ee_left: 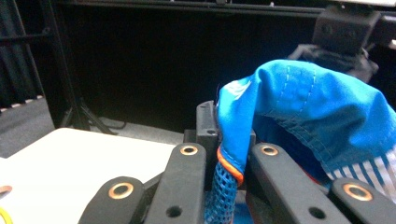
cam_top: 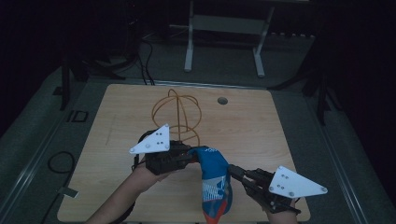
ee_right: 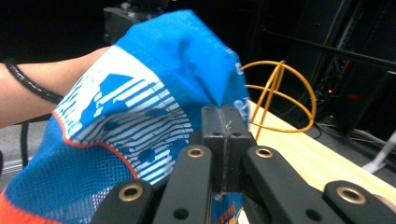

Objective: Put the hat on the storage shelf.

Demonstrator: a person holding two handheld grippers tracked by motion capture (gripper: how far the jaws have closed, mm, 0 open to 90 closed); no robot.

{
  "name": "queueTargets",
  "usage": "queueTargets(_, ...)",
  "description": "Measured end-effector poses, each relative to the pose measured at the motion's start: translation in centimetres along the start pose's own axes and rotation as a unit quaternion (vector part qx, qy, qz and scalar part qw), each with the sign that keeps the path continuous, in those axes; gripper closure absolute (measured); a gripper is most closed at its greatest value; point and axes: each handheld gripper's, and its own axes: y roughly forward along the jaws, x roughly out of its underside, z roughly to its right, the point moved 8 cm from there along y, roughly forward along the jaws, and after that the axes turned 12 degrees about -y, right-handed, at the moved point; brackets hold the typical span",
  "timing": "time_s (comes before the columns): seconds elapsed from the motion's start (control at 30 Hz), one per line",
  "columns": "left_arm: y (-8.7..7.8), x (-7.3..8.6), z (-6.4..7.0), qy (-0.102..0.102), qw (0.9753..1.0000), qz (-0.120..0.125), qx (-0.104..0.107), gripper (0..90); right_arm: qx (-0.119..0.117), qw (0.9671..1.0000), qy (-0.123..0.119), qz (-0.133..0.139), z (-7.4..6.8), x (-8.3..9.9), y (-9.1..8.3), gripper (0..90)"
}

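Observation:
A blue cloth piece (cam_top: 214, 179) with white stripes, mesh and orange trim hangs between both grippers above the wooden table (cam_top: 261, 126). My left gripper (cam_top: 191, 154) is shut on its upper end, and in the left gripper view the blue cloth (ee_left: 303, 102) bunches over the jaws with the orange hem pinched between them. My right gripper (cam_top: 232, 171) is shut on the cloth's right edge; in the right gripper view the blue fabric (ee_right: 140, 107) drapes left of the closed jaws.
A yellow wire stand of crossed hoops (cam_top: 176, 114) rises on the table behind the left gripper, also seen as the wire stand (ee_right: 280, 93). A round hole (cam_top: 222, 100) sits near the table's far edge. A white frame (cam_top: 224, 28) and cables lie on the floor beyond.

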Motion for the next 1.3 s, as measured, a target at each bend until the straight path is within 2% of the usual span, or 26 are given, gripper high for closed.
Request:
queueTargets(0.2,-0.3,0.6,-0.1,0.002,0.9999,-0.009,-0.005,86.2,0.001,1.0,0.001,0.003,0.4,-0.2,-0.4,90.0)
queueTargets(0.23,-0.4,0.6,-0.2,0.0,0.9999,-0.008,-0.01,83.2,-0.003,1.0,0.003,0.003,0.4,-0.2,-0.5,90.0)
queueTargets(0.3,-0.7,0.8,-0.3,-0.004,0.9999,-0.008,-0.014,67.6,-0.001,1.0,0.002,0.005,0.5,-0.4,-0.5,90.0)
queueTargets(0.37,-0.9,1.2,-0.4,0.003,0.9997,-0.012,-0.02,60.4,0.001,1.0,0.0,0.006,0.6,-0.5,-0.6,90.0)
queueTargets(0.43,-1.3,1.6,-0.6,0.001,0.9994,-0.015,-0.03,54.5,0.002,1.0,0.0,0.008,0.8,-0.7,-0.7,90.0)
queueTargets(0.53,-1.9,2.1,-0.8,-0.002,0.9989,-0.016,-0.045,50.6,0.005,1.0,-0.001,0.008,1.1,-0.8,-0.8,90.0)
queueTargets(0.6,-2.4,2.4,-0.9,-0.002,0.9987,-0.014,-0.048,50.1,0.008,0.9999,-0.002,0.009,1.2,-0.9,-0.9,90.0)
queueTargets(0.7,-3.2,2.9,-1.0,-0.009,0.9984,-0.011,-0.054,44.6,0.013,0.9999,-0.004,0.008,1.4,-0.9,-0.9,90.0)
queueTargets(0.77,-3.8,3.1,-1.0,-0.012,0.9981,-0.004,-0.061,40.1,0.014,0.9999,-0.004,0.007,1.5,-1.0,-0.9,90.0)
queueTargets(0.87,-5.0,3.4,-1.1,-0.018,0.9975,0.012,-0.067,39.1,0.019,0.9998,-0.002,0.009,1.8,-1.0,-0.8,90.0)
queueTargets(0.97,-6.2,4.2,-1.3,-0.022,0.9961,0.012,-0.084,35.0,0.026,0.9996,0.001,0.012,2.3,-1.2,-0.9,90.0)
queueTargets(1.1,-7.2,6.5,-1.9,-0.029,0.9924,-0.002,-0.119,28.3,0.039,0.9991,-0.005,0.013,3.1,-1.7,-0.9,90.0)
queueTargets(1.13,-7.2,6.5,-1.9,-0.029,0.9924,-0.002,-0.119,26.9,0.041,0.9991,-0.004,0.015,3.3,-1.9,-0.9,90.0)
queueTargets(1.17,-7.6,7.7,-2.1,-0.035,0.9912,-0.005,-0.128,23.6,0.043,0.9989,-0.005,0.016,3.6,-2.1,-0.9,90.0)
queueTargets(1.23,-7.9,9.0,-2.5,-0.045,0.9885,-0.007,-0.144,18.4,0.045,0.9988,-0.007,0.016,3.9,-2.3,-0.7,90.0)
queueTargets(1.3,-8.2,10.4,-3.0,-0.049,0.9841,-0.01,-0.17,11.5,0.047,0.9987,-0.008,0.017,4.3,-2.6,-0.4,90.0)
